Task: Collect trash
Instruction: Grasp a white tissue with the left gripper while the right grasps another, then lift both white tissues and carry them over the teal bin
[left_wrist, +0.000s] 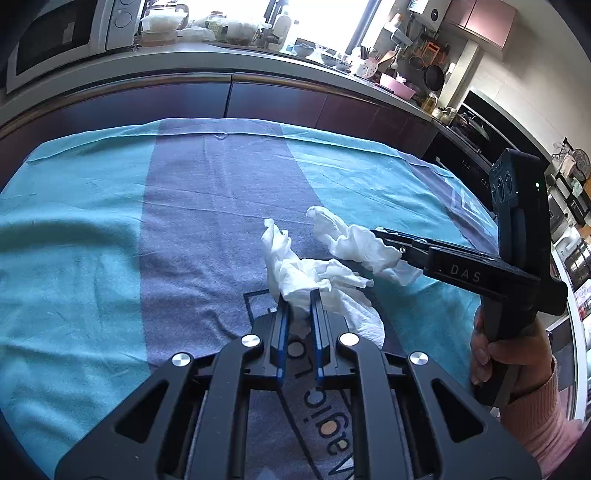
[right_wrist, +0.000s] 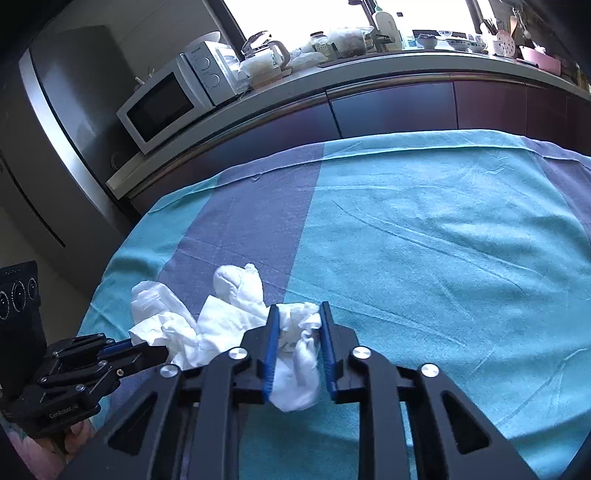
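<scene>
Two crumpled tissues (left_wrist: 306, 273) (right_wrist: 295, 347) are clamped, one in each gripper (left_wrist: 297, 302) (right_wrist: 299, 317); loose trailing folds could tear or slip free onto the tabletop (right_wrist: 443, 240).

White letters "DAS" stand on the black body of the right gripper (left_wrist: 373, 232), seen from the left wrist. "GenRobot.AI" is printed on the left gripper (right_wrist: 135, 341) in the right wrist view. Partial, inverted lettering on the tablecloth (left_wrist: 184, 221) is not legible as a word.
</scene>
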